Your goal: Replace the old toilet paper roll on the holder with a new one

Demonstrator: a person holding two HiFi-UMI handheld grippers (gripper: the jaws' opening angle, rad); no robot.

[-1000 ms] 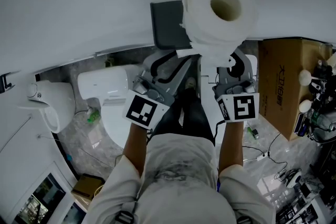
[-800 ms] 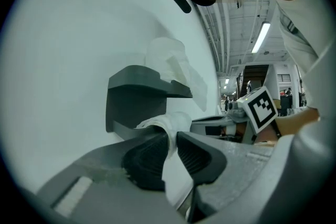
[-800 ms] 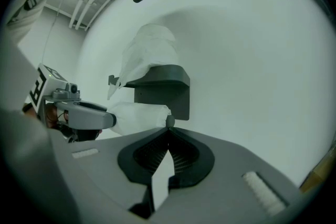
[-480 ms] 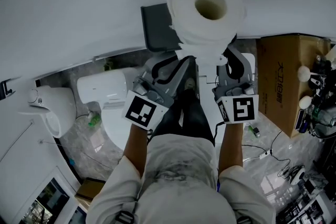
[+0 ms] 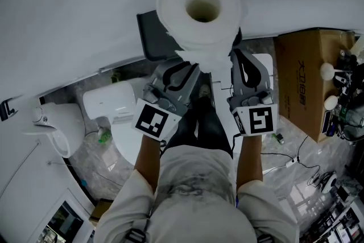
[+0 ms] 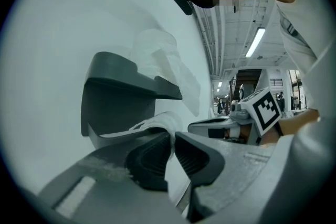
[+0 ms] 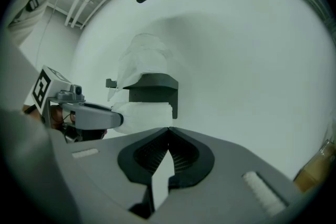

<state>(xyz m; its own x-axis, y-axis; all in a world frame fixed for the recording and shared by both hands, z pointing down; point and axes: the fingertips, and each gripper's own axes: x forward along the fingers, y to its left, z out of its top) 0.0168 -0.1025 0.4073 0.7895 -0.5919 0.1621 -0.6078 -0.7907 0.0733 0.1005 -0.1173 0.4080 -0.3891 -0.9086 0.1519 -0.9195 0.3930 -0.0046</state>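
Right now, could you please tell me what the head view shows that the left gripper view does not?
Head view only: the hollow core of the white toilet paper roll, the white toilet, the brown cardboard box. Left gripper view only: the fingers of the left gripper, which have just been closing, pressed on a white paper sheet, and ceiling strip lights. Both: the dark grey holder and the right gripper.

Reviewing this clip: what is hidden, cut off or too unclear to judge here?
1. Head view: the toilet paper roll covers part of the holder, so any spindle is hidden.
2. Right gripper view: the right hand-held gripper is shut; the white between its jaws could be paper or background.
3. Head view: print on the cardboard box is too small to read.
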